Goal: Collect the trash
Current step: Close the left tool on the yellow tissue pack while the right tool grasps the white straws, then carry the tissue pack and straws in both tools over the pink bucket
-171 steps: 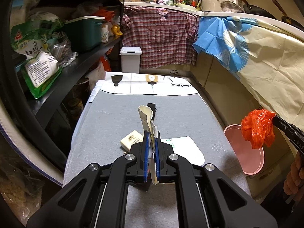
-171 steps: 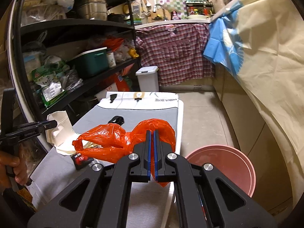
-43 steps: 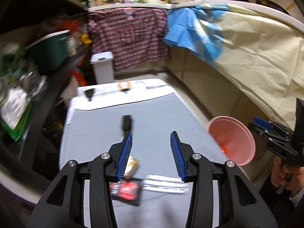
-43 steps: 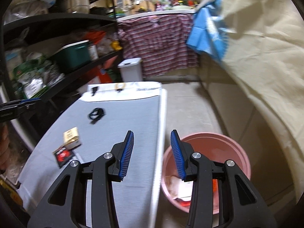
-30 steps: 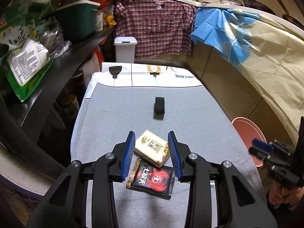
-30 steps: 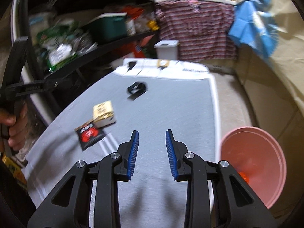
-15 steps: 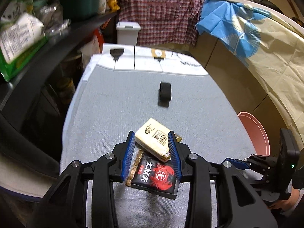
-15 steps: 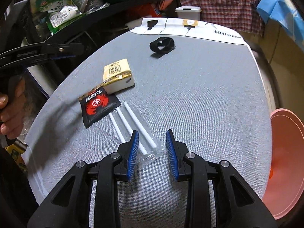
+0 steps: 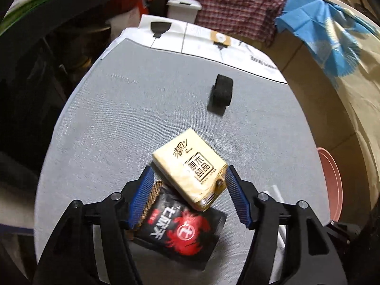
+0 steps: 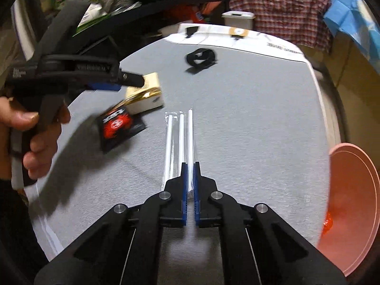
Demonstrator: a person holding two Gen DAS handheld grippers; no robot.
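Right wrist: my right gripper just clamped the light, slippery straw packet at its near end; left gripper widened around tissue pack, not touching.

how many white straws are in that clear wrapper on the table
3, side by side in the clear wrapper: left straw, middle straw, and right straw, whose near end lies between the right gripper pads.

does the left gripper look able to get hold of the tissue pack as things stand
Probably yes: the left gripper, jaws just opened wider, already straddles the tissue pack, pads not yet pressing, nothing between. The pack overlaps the black snack packet.
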